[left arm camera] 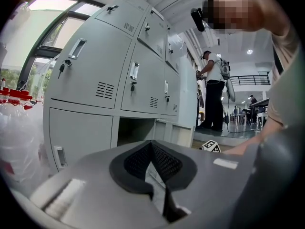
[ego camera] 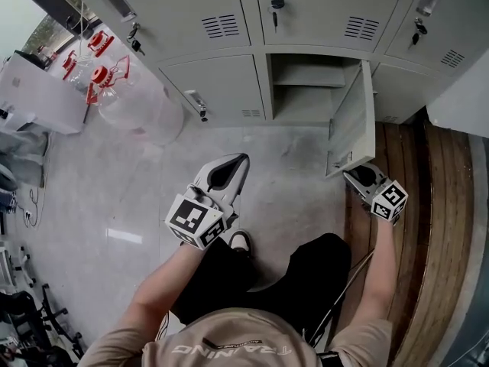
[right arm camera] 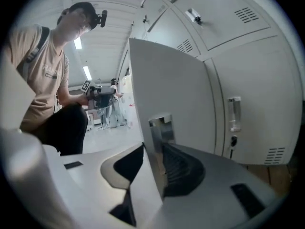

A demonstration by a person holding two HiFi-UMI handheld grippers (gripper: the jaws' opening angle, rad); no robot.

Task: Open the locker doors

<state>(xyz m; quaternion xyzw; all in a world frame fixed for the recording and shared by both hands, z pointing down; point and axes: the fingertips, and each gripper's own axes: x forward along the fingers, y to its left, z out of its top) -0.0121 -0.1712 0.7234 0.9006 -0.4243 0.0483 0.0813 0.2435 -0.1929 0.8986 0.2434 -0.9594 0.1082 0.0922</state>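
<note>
A bank of grey lockers [ego camera: 214, 21] stands in front of me. The bottom middle compartment [ego camera: 309, 90] is open, and its door [ego camera: 353, 121] is swung out toward me. My right gripper [ego camera: 353, 176] sits at the door's lower free edge. In the right gripper view the door panel [right arm camera: 167, 85] runs between the jaws of the right gripper [right arm camera: 152, 149], which are shut on it beside the latch plate [right arm camera: 161, 128]. My left gripper [ego camera: 243, 159] hangs over the floor left of the door, jaws shut and empty. The left gripper view shows the left gripper [left arm camera: 152, 144] facing the open compartment [left arm camera: 131, 132].
Large water bottles with red caps [ego camera: 114, 90] stand on the floor at the left of the lockers. A raised wooden platform [ego camera: 428, 205] runs along the right. The neighbouring doors [ego camera: 218, 86] are closed, some with keys [ego camera: 136, 44] in them. People [left arm camera: 212, 94] stand in the far background.
</note>
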